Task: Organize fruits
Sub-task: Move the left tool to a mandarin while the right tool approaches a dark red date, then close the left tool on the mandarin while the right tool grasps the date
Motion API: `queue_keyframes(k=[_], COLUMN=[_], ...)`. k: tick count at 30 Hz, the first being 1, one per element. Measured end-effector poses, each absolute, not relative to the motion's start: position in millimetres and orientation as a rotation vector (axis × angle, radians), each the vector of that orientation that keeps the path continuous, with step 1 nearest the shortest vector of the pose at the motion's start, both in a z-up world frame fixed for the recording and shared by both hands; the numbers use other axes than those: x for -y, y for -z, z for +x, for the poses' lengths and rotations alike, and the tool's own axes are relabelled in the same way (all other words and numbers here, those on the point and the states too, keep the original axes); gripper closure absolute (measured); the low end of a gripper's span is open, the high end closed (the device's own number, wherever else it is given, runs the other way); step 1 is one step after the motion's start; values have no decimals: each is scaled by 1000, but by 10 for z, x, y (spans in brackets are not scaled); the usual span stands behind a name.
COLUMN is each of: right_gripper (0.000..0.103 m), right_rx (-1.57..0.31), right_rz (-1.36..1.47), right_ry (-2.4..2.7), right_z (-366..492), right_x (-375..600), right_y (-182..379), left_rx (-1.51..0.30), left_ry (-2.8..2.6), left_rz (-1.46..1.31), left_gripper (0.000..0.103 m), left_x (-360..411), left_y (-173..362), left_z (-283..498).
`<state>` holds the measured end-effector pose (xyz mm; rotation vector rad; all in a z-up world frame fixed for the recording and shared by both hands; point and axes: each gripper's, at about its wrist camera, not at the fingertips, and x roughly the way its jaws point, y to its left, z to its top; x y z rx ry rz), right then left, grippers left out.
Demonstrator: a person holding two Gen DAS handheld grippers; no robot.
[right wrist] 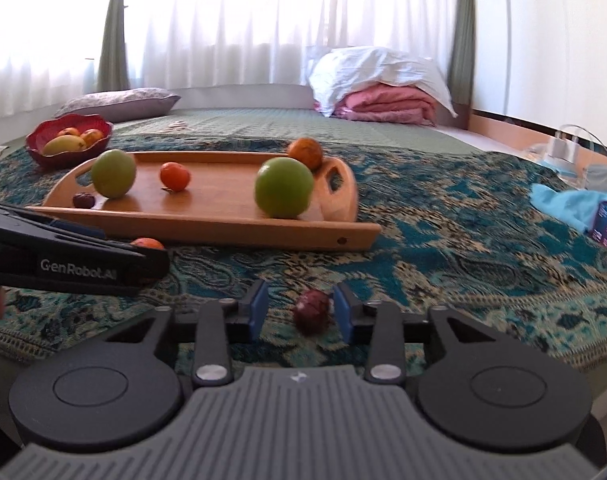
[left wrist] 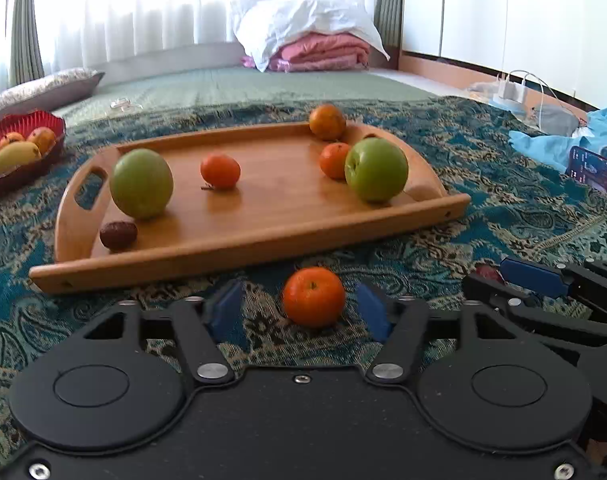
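A wooden tray [left wrist: 263, 216] lies on the patterned cloth and holds two green apples [left wrist: 141, 183] [left wrist: 376, 169], several tangerines [left wrist: 220, 171] and a dark red date [left wrist: 118, 235]. My left gripper [left wrist: 301, 306] is open around a tangerine [left wrist: 314, 297] lying on the cloth in front of the tray. My right gripper [right wrist: 299, 310] is open around a dark red date [right wrist: 312, 311] on the cloth; the date lies close to the right finger. The tray [right wrist: 223, 216] also shows in the right wrist view, with the left gripper's side [right wrist: 75, 266] at the left.
A red bowl [left wrist: 23, 136] with a mango and other fruit stands left of the tray. A phone [left wrist: 595, 170] and blue cloth [left wrist: 551, 144] lie at the right. A pillow [left wrist: 43, 90] and folded bedding [left wrist: 315, 46] lie behind.
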<state>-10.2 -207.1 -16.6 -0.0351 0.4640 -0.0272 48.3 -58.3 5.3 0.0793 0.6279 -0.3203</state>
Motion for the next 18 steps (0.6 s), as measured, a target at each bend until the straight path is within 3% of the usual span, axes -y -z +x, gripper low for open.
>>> queue_keyframes(k=[3,18], right_gripper=[70,75], right_rx=[-473,-478], right_rz=[-12,21], right_ry=[44,23], right_z=[-118,-108], right_x=[2108,2165], right_y=[185,214], left_rx=[-643,-668], left_ry=[325,328], left_rz=[68,56], left_gripper=[50,56], left_x=[570,619], left_y=[-41,-13], left_z=[497,541])
